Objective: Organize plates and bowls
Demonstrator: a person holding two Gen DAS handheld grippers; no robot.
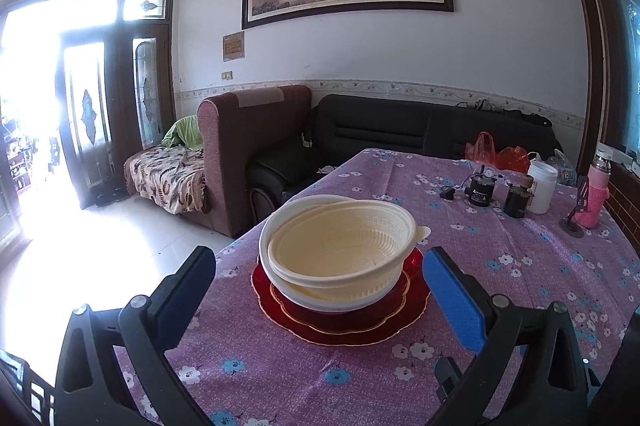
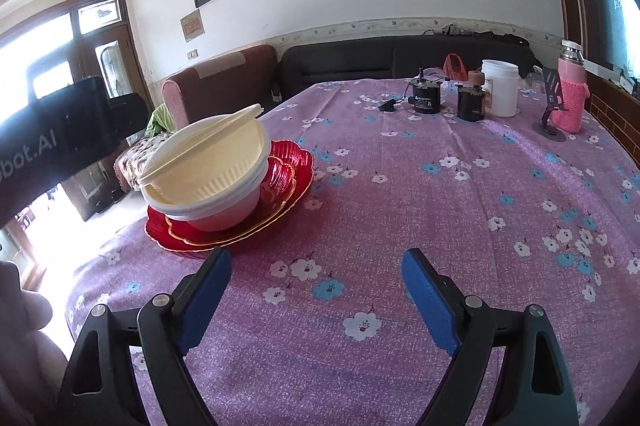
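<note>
A stack stands on the purple flowered tablecloth (image 1: 500, 286): two red glass plates (image 1: 340, 322), a white bowl (image 1: 320, 300) on them, and a cream ribbed bowl (image 1: 340, 246) tilted inside the white one. My left gripper (image 1: 320, 266) is open, its fingers wide on either side of the stack's near rim, touching nothing. In the right wrist view the red plates (image 2: 280, 166) with the cream bowl (image 2: 208, 154) on top sit left of centre. My right gripper (image 2: 316, 266) stands open over bare cloth, just right of the plates, with nothing between its pads.
At the table's far right stand two small black motors (image 2: 426, 98), a white jar (image 2: 500, 88), a pink-sleeved flask (image 2: 572, 94) and a phone stand (image 2: 550, 106). Sofas (image 1: 256, 146) lie beyond the table's far edge. The other gripper's black body (image 2: 60, 142) fills the left.
</note>
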